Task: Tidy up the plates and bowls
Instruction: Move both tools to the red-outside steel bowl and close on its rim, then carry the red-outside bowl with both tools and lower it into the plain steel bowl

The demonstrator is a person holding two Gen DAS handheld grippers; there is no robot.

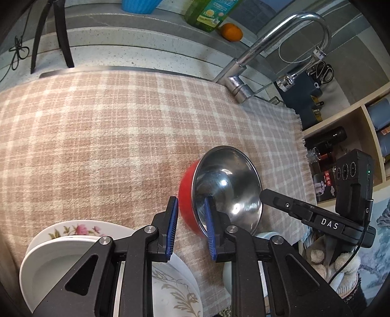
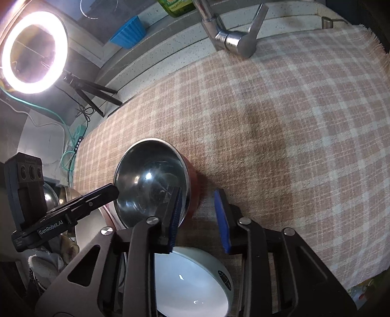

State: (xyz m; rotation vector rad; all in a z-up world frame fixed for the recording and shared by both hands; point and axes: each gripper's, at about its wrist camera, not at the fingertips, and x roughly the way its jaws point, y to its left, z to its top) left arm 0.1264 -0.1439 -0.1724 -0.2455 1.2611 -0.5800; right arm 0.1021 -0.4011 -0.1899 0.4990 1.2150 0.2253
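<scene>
Two grippers, one bowl, entered as I read them off the wrist feeds.

1. Red-walled steel bowl: on the pink checked cloth, near its fringed edge, tipped so the polished inside faces the cameras.
2. Left gripper: clamped on the bowl's rim, with one blue pad against the red wall and the other inside the steel. Its body reads "GenRobot.AI", legible only in the right view.
3. Right gripper: straddles the opposite rim, inner pad inside the bowl. A strip of cloth shows between the outer pad and the red wall, so I read it as not clamped. Its body reads "DAS", legible only in the left view.
4. Left view only:
   - flowered plate under plain white plates, beneath the gripper
   - orange on the ledge beside a green soap bottle, whose label is too small to read
   - scissors
   - shelf with a dark bottle
5. Right view only:
   - lit ring light on a small tripod
   - white bowl under the fingers, at the cloth's near edge
6. Both views:
   - chrome tap at the far edge of the cloth
   - blue ribbed cup on the ledge
</scene>
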